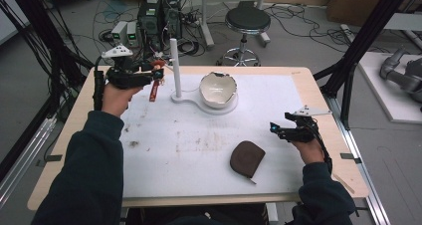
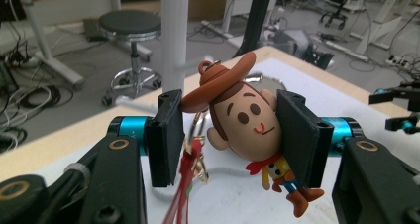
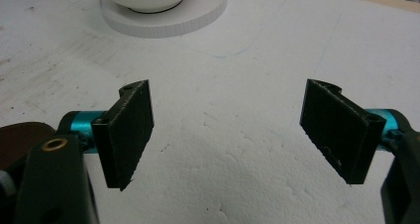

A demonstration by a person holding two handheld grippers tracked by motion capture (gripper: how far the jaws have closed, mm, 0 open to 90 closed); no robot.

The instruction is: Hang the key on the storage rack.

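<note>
A cowboy doll keychain with a brown hat, a metal ring and a red strap is held by its head in my left gripper, which is shut on it. From above, that gripper hovers at the far left of the table, with the red strap dangling below it. Just to its right stands a white upright post. My right gripper is open above the mat at the right side, and nothing lies between its jaws.
The post shares a white base with a chipped white bowl. A brown pouch lies on the white mat, left of my right hand. A stool and cables stand on the floor beyond the table.
</note>
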